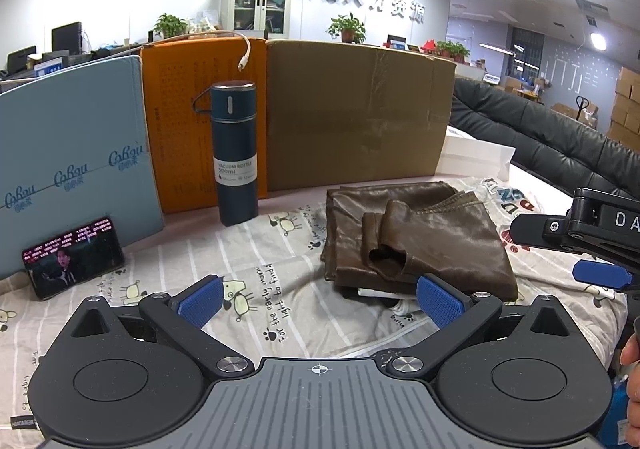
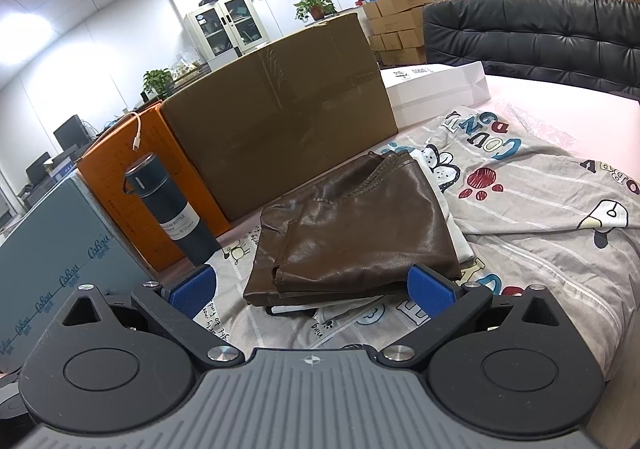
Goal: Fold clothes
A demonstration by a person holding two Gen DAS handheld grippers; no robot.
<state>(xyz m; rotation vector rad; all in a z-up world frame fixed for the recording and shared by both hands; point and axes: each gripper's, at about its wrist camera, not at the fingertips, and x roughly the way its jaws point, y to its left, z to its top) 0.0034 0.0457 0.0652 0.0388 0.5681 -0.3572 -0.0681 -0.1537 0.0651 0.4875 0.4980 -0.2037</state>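
A shiny brown garment [image 1: 420, 237] lies folded in a compact stack on the cartoon-print sheet [image 1: 248, 249], with a rolled sleeve or cuff on top. It also shows in the right wrist view [image 2: 360, 233], resting on a white folded piece [image 2: 452, 237]. My left gripper [image 1: 320, 299] is open and empty, just in front of the garment's near edge. My right gripper [image 2: 312, 289] is open and empty, close to the garment's near edge; its body shows at the right of the left wrist view [image 1: 592, 237].
A dark blue vacuum bottle [image 1: 233, 153] stands behind left of the garment, before orange [image 1: 180, 121] and brown [image 1: 356, 113] cartons and a light blue box [image 1: 72, 157]. A phone [image 1: 72, 257] leans at left. A white box [image 2: 436, 93] and black sofa [image 2: 532, 37] lie at right.
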